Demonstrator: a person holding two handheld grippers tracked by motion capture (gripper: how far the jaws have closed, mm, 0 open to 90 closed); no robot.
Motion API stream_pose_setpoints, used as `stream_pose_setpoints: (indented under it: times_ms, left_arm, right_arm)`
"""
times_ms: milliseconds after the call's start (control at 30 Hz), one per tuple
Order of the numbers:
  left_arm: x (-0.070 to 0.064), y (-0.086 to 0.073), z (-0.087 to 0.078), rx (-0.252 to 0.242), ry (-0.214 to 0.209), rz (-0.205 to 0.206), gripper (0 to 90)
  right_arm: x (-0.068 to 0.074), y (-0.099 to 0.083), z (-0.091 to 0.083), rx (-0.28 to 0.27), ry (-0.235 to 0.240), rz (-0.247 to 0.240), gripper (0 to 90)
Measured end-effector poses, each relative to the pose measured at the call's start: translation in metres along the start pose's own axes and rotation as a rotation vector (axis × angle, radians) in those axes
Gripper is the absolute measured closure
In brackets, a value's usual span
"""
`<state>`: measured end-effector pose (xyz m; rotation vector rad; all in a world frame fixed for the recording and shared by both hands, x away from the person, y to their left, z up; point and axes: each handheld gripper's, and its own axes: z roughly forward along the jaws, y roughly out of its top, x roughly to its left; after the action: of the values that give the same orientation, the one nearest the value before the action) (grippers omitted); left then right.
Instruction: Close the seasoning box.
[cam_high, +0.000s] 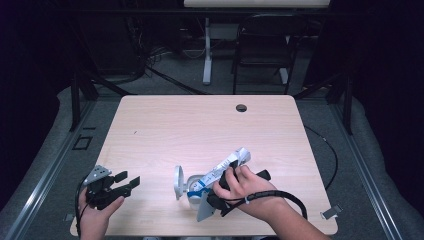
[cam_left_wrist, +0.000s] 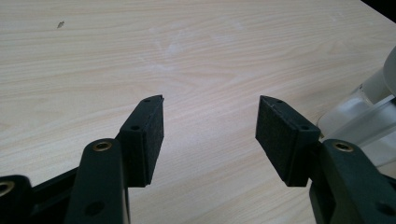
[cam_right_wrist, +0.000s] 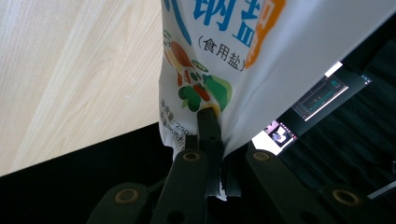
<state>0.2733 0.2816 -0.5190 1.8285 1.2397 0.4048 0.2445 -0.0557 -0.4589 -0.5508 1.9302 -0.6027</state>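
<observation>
On the salt bag (cam_right_wrist: 243, 56), "食用盐" reads beside vegetable pictures; right tongs (cam_right_wrist: 215, 140) pinch it, left tongs (cam_left_wrist: 210, 135) gape wide.

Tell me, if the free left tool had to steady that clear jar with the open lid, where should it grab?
Probably around the jar's round clear body, below the flipped-up white lid, coming in from the person's left. That flank faces the left gripper, whose fingers stand open with nothing between them. The other side is crowded by the salt bag that the right gripper pinches.
</observation>
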Motion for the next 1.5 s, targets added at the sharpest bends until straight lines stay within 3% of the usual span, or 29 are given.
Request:
stream_pose_setpoints:
  times_ms: [367,900,1133,1500]
  left_arm:
    - [0.001,0.0,0.0,-0.002,0.0,-0.003,42.5]
    - [-0.003,0.001,-0.003,-0.011,-0.003,0.011,42.6]
    - [-0.021,0.01,-0.01,-0.023,-0.031,0.061,46.2]
    - [-0.06,0.031,-0.031,-0.102,-0.107,0.187,48.2]
  right_arm:
    - [-0.003,0.006,-0.002,0.023,-0.002,-0.054,89.7]
    - [-0.005,0.009,-0.003,0.028,0.004,-0.07,90.0]
    - [-0.004,0.008,0.001,0.011,0.011,-0.045,89.9]
    - [-0.002,0.009,0.003,0.008,0.006,-0.034,89.9]
